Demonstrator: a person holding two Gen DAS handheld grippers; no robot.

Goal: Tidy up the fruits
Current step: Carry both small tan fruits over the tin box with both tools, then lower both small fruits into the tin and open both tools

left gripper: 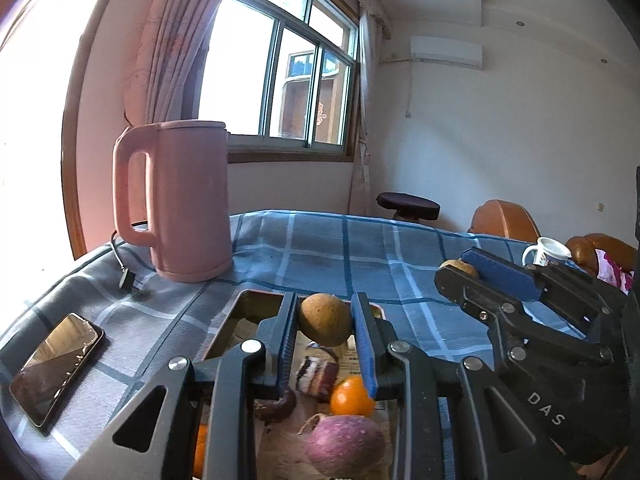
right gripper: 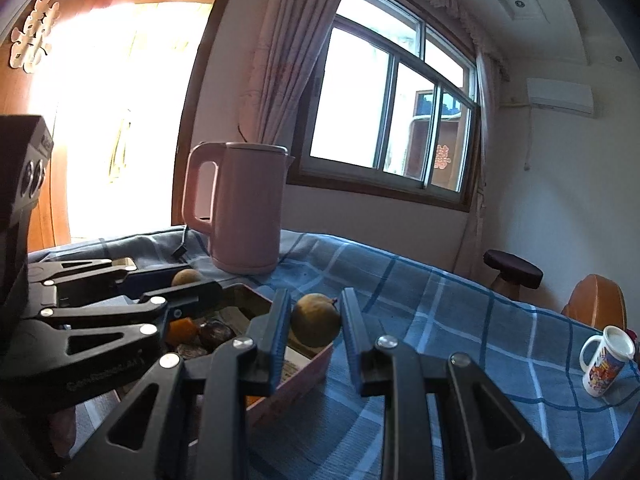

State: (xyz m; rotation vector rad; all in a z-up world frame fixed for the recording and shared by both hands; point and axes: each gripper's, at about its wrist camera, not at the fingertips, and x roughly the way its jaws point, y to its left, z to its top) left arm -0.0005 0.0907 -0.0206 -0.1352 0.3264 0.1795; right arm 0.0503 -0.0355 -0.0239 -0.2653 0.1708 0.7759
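While both grippers, L (left gripper: 325,330) & R (right gripper: 316,320), clamp round brown fruits, I'm wary: either could squirt out over tray (right gripper: 304,376).

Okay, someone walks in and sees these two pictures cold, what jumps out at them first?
Probably the two brown round fruits held up over the table: one pinched in the left hand-held gripper, one in the right hand-held gripper. Behind them a tall pink kettle stands on the blue checked tablecloth by the bright window. Below sits a box with oranges and a purple round vegetable.
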